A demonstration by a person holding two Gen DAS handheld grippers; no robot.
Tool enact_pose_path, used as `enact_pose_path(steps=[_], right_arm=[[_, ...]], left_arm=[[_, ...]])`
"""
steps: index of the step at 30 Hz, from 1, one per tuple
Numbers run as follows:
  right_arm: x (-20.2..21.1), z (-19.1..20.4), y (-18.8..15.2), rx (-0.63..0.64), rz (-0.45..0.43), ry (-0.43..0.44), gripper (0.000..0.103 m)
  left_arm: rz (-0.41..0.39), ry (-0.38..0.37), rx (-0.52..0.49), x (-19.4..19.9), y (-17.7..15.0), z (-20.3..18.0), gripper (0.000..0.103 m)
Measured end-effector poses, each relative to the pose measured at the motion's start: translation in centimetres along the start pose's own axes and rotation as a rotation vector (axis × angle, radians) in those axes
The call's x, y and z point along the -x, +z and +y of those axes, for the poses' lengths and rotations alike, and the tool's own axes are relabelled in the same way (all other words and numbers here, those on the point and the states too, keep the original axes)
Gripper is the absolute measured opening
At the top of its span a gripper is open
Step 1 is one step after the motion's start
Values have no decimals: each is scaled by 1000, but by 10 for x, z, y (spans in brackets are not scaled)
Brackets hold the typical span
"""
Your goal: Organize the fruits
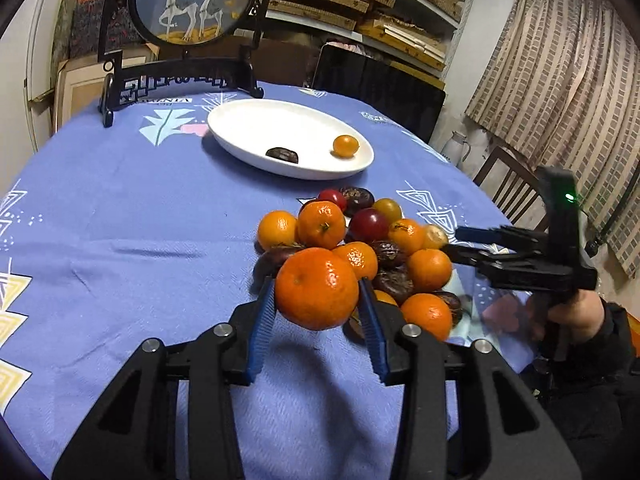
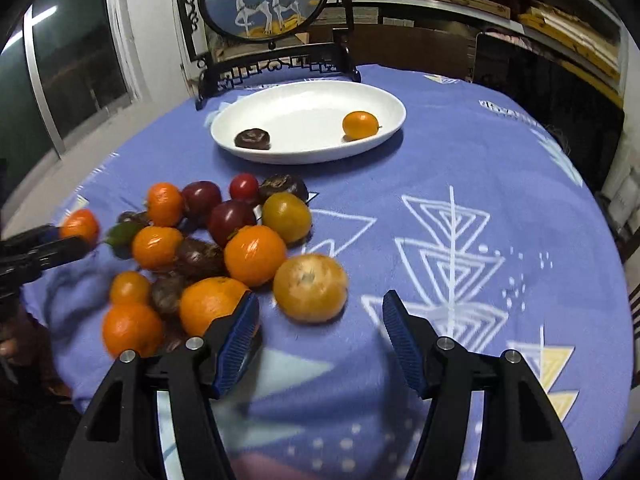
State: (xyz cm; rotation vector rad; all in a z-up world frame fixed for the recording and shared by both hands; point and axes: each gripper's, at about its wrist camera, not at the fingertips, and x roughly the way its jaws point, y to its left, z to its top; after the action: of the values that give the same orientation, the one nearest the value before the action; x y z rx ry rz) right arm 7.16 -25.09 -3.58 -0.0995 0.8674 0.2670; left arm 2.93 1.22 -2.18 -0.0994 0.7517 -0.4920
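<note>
A white oval plate [image 1: 256,120] sits on the blue patterned tablecloth [image 1: 120,248], just in front of a black carved stand holding a round picture of two deer [image 1: 192,4]. Two things lie in the plate: toward its left, a dark wrinkled fruit [image 1: 282,155], flattish and almost black; toward its right, well apart from it, a small round orange fruit [image 1: 345,146] with a glossy skin.

Nearer than the plate, a heap of fruit [image 1: 372,236] lies loose on the cloth: bright mandarins, several dark red glossy fruits, dark brown wrinkled ones and a yellowish one. In the right wrist view, a dull yellow-brown mandarin [image 2: 310,287] with a pale, scuffed top sits at the heap's right edge, touching the orange ones beside it.

The left gripper [image 1: 318,298] has its blue ribbed pads pressed on both sides of a large mandarin [image 1: 316,288] at the near edge of the heap; its skin is bright orange, shiny and dimpled, with a small stem dimple toward its top left. Whether it is lifted clear of the cloth cannot be told.

The right gripper [image 2: 320,316] hangs over the cloth with its jaws spread about halfway and nothing between the pads; the dull mandarin lies just beyond its tips, and its left finger [image 2: 236,336] overlaps an orange mandarin [image 2: 208,304] in the view. In the left wrist view a hand [image 1: 576,316] holds this gripper at the far right.
</note>
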Motion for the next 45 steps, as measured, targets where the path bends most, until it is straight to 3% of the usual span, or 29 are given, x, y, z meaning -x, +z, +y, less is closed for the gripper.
enact_pose_path(steps=[4, 9, 10, 18, 24, 25, 31, 38, 45], right_arm=[[-9, 3, 10, 29, 20, -19, 64], [-16, -10, 16, -20, 72, 50, 60], [-15, -10, 14, -13, 78, 49, 54], [-9, 5, 10, 128, 80, -1, 54], [-23, -9, 22, 15, 108, 154, 50], [-23, -11, 20, 1, 109, 165, 42], [-6, -17, 12, -34, 72, 166, 40], [24, -42, 44, -133, -27, 220, 40], [-11, -39, 114, -125, -25, 246, 41]], left_arm=[[6, 3, 3, 3, -3, 1, 40], [-2, 11, 9, 6, -5, 4, 40], [-5, 11, 8, 8, -5, 5, 40], [-4, 0, 4, 11, -4, 5, 40], [5, -1, 2, 10, -5, 3, 40], [4, -1, 1, 9, -5, 3, 40], [-11, 0, 1, 10, 1, 5, 40], [-36, 7, -36, -1, 41, 2, 40], [-49, 39, -61, -48, 126, 12, 40]])
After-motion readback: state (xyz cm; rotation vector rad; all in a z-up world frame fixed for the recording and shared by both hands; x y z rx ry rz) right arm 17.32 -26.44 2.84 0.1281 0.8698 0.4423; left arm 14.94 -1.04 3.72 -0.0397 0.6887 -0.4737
